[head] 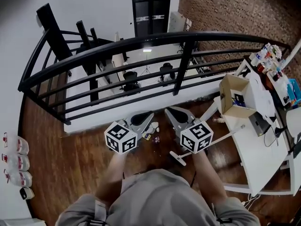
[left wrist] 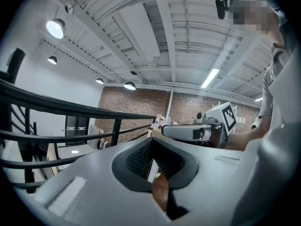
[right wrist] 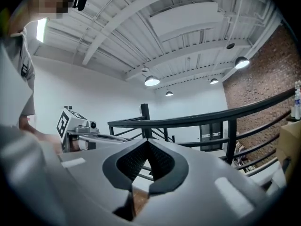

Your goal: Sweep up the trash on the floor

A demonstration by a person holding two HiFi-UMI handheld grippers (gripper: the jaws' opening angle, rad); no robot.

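Small bits of trash (head: 153, 134) lie on the wooden floor near the foot of the railing; in the head view they show between my two grippers. My left gripper (head: 142, 119) is held level toward the railing, jaws shut with nothing between them. My right gripper (head: 175, 113) is held beside it, also shut and empty. The left gripper view shows its closed pads (left wrist: 151, 145) and the right gripper (left wrist: 197, 132) alongside. The right gripper view shows its closed pads (right wrist: 146, 147) and the left gripper (right wrist: 77, 130). A white handle-like object (head: 178, 158) lies on the floor under my right forearm.
A black metal railing (head: 141, 41) curves across just ahead, with a drop to a lower floor behind it. A white table (head: 249, 149) at the right bears an open cardboard box (head: 235, 95) and clutter. White bottles (head: 19, 161) stand along the left wall.
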